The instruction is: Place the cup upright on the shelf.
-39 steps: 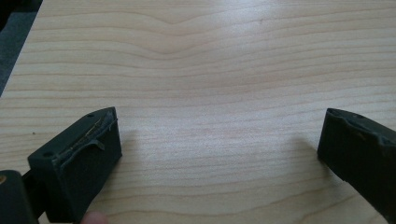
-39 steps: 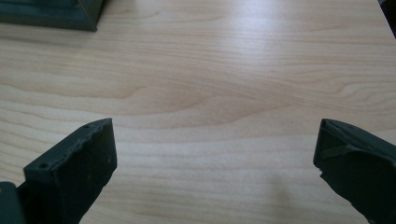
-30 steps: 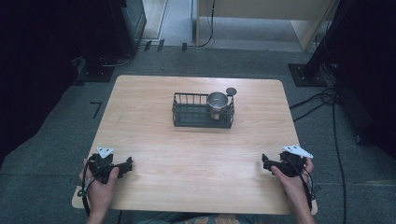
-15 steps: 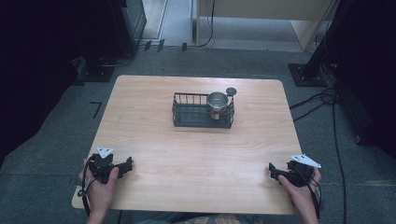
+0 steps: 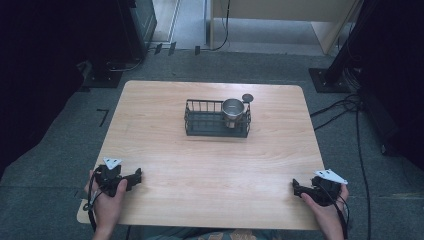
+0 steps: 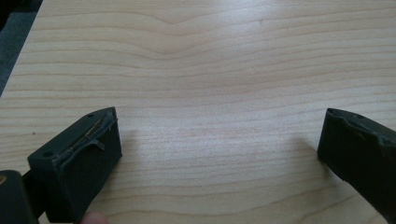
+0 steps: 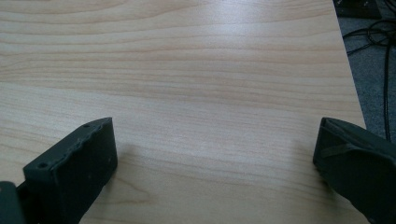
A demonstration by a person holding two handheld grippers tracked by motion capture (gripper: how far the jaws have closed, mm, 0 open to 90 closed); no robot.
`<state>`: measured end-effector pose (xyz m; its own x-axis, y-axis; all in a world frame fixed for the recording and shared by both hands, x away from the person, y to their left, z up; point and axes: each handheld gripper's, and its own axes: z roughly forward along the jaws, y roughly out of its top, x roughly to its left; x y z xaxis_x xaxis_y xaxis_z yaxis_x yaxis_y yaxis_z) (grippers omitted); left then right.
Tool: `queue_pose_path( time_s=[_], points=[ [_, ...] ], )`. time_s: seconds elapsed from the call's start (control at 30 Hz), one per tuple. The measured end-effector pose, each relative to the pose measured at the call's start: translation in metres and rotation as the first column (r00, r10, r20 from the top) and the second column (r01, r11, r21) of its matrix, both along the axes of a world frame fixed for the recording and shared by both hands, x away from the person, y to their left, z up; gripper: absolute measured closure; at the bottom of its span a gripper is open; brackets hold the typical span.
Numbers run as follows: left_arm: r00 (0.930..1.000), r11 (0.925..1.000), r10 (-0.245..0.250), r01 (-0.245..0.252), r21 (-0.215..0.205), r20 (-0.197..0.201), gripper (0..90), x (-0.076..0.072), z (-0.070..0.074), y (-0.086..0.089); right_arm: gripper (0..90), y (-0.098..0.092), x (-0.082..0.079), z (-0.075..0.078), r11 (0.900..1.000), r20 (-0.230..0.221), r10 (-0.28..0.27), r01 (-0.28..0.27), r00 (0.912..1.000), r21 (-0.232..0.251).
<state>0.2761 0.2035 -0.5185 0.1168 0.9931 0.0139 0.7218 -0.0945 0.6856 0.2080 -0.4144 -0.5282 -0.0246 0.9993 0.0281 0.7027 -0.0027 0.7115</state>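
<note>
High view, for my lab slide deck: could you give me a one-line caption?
Metal cup stands in a wire basket mid-table, with left claw and right claw open near the front edge.

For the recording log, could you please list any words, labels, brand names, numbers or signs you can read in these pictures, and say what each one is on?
There is no readable text in these pictures.
Metal cup: no label or marking can be made out.
Wire basket: plain dark wire, no tag.
Table: bare wood grain, no print.
Left tongs and right tongs: plain black jaws, no brand or number.
</note>
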Motion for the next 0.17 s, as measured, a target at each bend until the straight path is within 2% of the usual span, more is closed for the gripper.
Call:
queue_pose_path(
  time_s=[0.17],
  points=[
    [1.0, 1.0, 0.0, 0.0, 0.0, 0.0, 0.0, 0.0, 0.0, 0.0, 0.0, 0.0002, 0.0015, -0.0001, 1.0, 0.001, -0.004, 0.004, 1.0, -0.001]
  ],
)
